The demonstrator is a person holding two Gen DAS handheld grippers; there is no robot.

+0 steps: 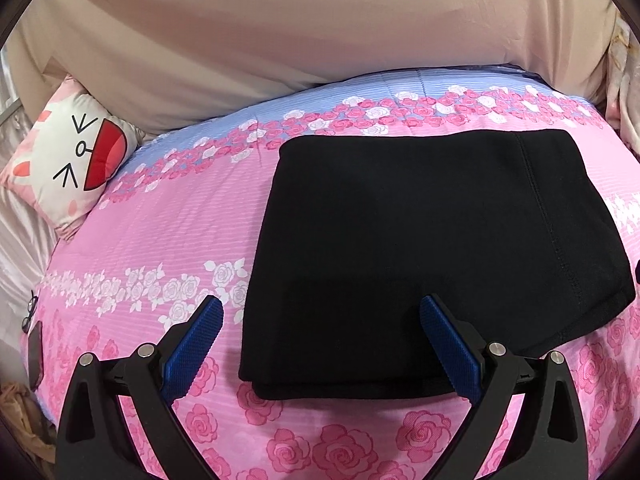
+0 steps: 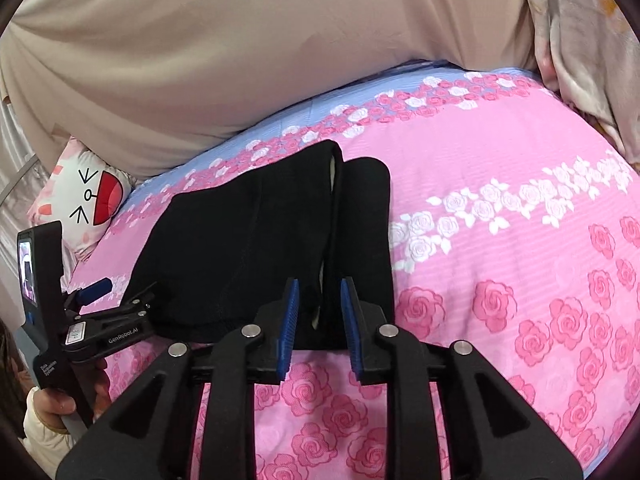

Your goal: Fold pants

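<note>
The black pants (image 1: 420, 248) lie folded into a flat rectangle on the pink rose bedspread (image 1: 160, 240). My left gripper (image 1: 322, 312) is wide open above the pants' near left corner, holding nothing. In the right wrist view the pants (image 2: 248, 248) show as a folded stack with layered edges. My right gripper (image 2: 319, 292) hovers at the stack's near right end, its blue pads a narrow gap apart, gripping no cloth. The left gripper (image 2: 104, 300) shows at the left edge of that view, held by a hand.
A white cat-face cushion (image 1: 68, 160) lies at the back left of the bed. A beige sheet (image 1: 320, 32) covers the headboard behind. A floral quilt (image 2: 580, 60) hangs at the back right. Small dark items (image 1: 34, 332) lie at the bed's left edge.
</note>
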